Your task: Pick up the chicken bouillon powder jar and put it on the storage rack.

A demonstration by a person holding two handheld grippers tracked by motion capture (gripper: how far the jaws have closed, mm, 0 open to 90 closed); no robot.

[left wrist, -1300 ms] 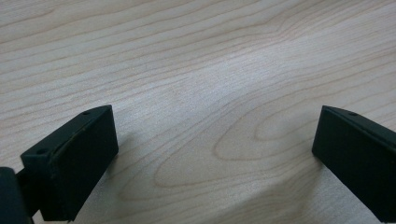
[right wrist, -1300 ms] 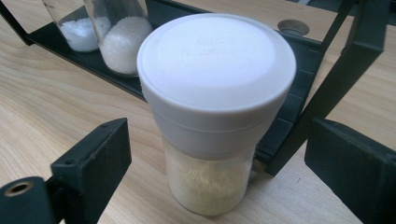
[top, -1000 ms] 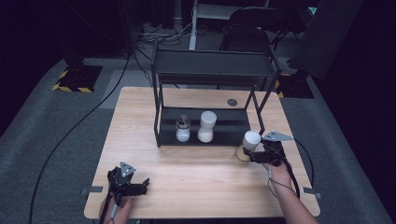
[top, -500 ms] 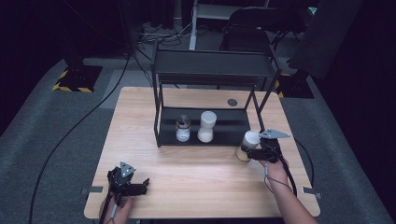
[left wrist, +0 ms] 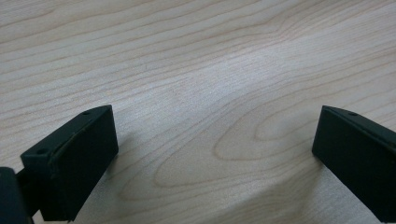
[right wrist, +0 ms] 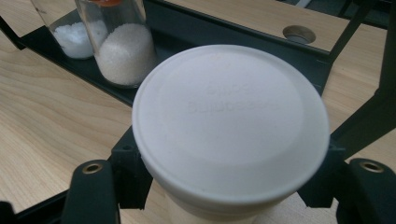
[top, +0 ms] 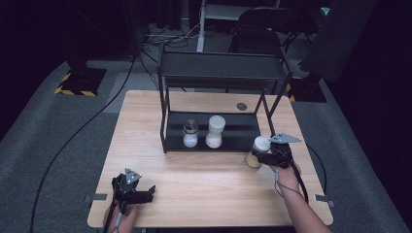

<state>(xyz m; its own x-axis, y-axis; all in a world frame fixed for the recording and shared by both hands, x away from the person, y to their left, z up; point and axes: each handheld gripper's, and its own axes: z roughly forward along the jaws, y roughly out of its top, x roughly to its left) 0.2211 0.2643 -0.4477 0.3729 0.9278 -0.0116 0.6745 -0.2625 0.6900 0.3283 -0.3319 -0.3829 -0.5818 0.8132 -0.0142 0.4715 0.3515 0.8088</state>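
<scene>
Just right of the black rack (top: 221, 141), the right gripper (top: 262, 158) has just closed on the white-lidded jar (top: 256, 151), probably to shelve it; the left gripper (top: 145, 194) rests open and empty.

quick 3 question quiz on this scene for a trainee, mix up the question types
1. True or false: the right gripper is shut on the white-lidded jar.
2. How many containers stand on the lower shelf of the black rack? A) one B) two C) four
3. Fill in: the left gripper has its jaws ____ over bare table.

Key:
1. True; its jaws have just been closing, and the jar's neck sits between them in the right gripper view.
2. B; the small glass jar and the taller white jar.
3. Open.
</scene>
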